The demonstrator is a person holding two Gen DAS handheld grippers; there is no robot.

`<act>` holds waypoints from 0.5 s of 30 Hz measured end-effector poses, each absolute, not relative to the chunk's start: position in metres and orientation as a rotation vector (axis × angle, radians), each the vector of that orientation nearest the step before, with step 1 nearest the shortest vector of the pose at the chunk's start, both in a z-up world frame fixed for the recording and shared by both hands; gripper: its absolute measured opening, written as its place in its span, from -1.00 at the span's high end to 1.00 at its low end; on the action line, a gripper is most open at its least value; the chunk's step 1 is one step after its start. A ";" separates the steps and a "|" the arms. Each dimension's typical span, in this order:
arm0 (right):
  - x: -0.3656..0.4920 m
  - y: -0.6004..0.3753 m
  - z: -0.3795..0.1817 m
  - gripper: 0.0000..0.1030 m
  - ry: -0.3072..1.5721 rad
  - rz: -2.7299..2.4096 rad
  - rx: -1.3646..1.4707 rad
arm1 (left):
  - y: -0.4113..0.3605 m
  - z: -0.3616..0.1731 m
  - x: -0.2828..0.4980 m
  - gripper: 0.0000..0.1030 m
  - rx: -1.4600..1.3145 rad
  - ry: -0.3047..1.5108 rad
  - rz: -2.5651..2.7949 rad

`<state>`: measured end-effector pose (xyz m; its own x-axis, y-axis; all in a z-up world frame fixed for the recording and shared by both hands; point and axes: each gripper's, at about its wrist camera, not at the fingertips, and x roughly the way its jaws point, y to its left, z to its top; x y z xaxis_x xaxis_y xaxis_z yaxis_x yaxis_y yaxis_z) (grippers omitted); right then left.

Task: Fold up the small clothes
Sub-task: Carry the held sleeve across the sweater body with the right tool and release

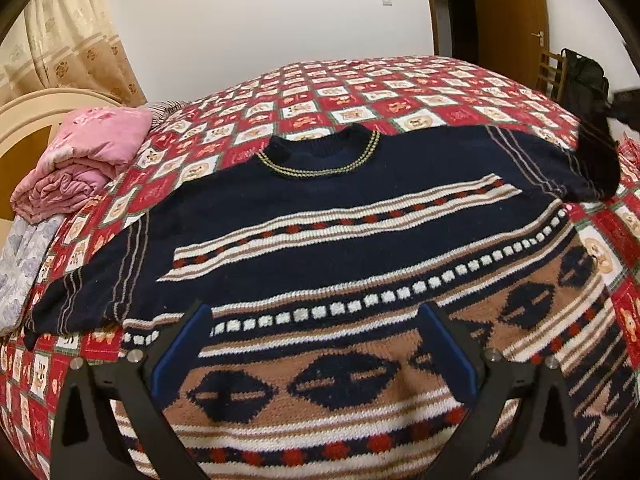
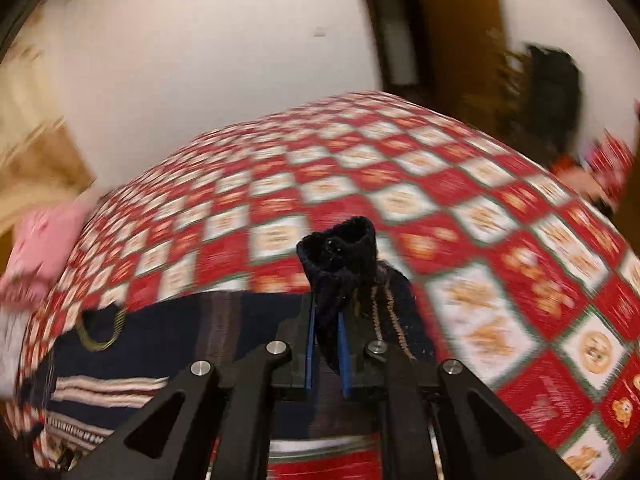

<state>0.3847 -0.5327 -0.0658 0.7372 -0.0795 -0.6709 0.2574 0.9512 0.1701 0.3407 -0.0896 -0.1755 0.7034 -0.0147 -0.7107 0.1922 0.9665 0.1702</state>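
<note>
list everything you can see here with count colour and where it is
sweater: one, navy with cream, tan and red bands, spread flat on the bed
sleeve cuff: one, navy, lifted at the sweater's right side
bedspread: one, red and white checks, covering the bed
quilt: one, pink, folded at the bed's left end
headboard: one, cream, behind the quilt
curtain: one, beige patterned, far left
door: one, brown wood with a red decoration, far right
dark bag: one, black, beside the door
left tool: one, black with blue pads, open over the sweater's hem
right tool: one, black with blue pads, shut on the sleeve cuff
</note>
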 end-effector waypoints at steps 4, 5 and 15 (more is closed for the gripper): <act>0.403 -0.445 -0.071 0.82 0.749 -0.049 0.180 | -0.080 -0.173 0.334 -1.00 0.228 0.778 -0.133; 0.404 -0.429 -0.074 0.82 0.752 -0.028 0.162 | -0.077 -0.172 0.333 -1.00 0.224 0.777 -0.134; 0.442 -0.302 -0.157 0.53 0.917 0.228 0.087 | -0.052 -0.177 0.340 -1.00 0.162 0.831 -0.147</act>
